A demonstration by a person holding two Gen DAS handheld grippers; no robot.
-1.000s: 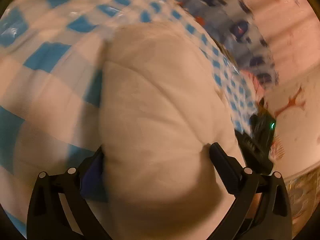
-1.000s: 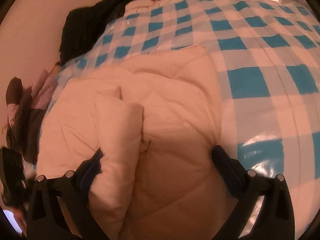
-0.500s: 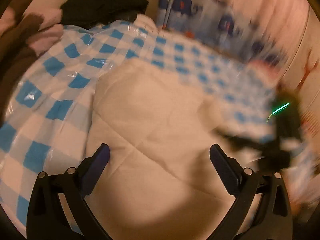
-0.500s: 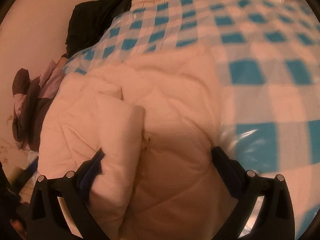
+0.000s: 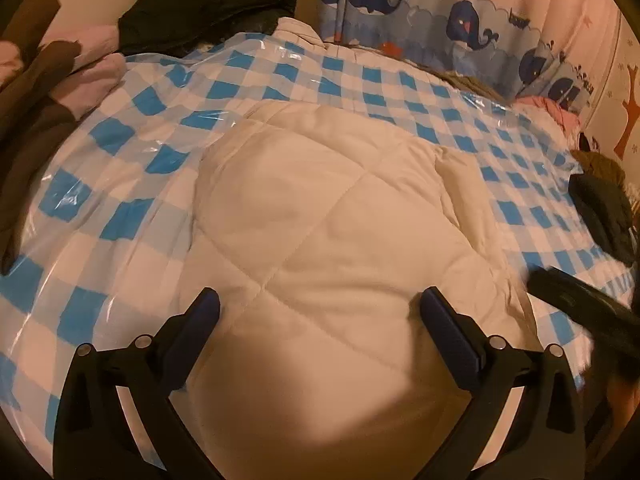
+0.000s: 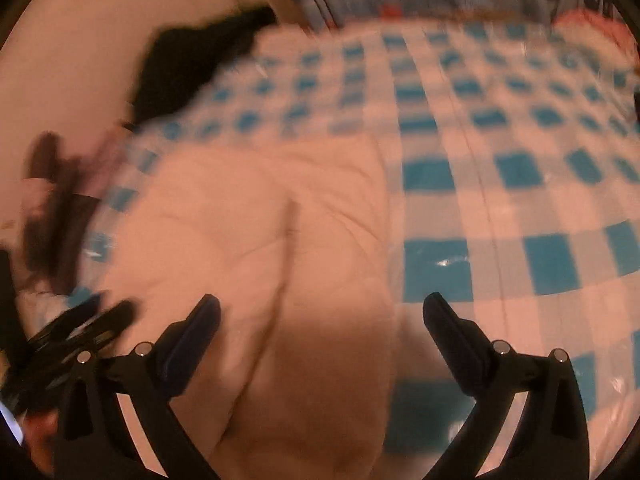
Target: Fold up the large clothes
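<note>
The puffy white quilted coat [image 5: 332, 216] is lying folded on the blue-and-white checked plastic sheet [image 5: 120, 216]. The left gripper [image 5: 320, 316] and right gripper [image 6: 322, 320] are both hanging over it, jaws wide apart, holding nothing.

The quilted garment [image 5: 320, 232] lies on the checked cover [image 5: 120, 208], clothes pile [image 5: 208, 4] seemingly behind.

Cream quilted jacket [image 5: 332, 220] — folded into puffy bundle, lying flat — on checkered sheet [image 5: 120, 168].
</note>
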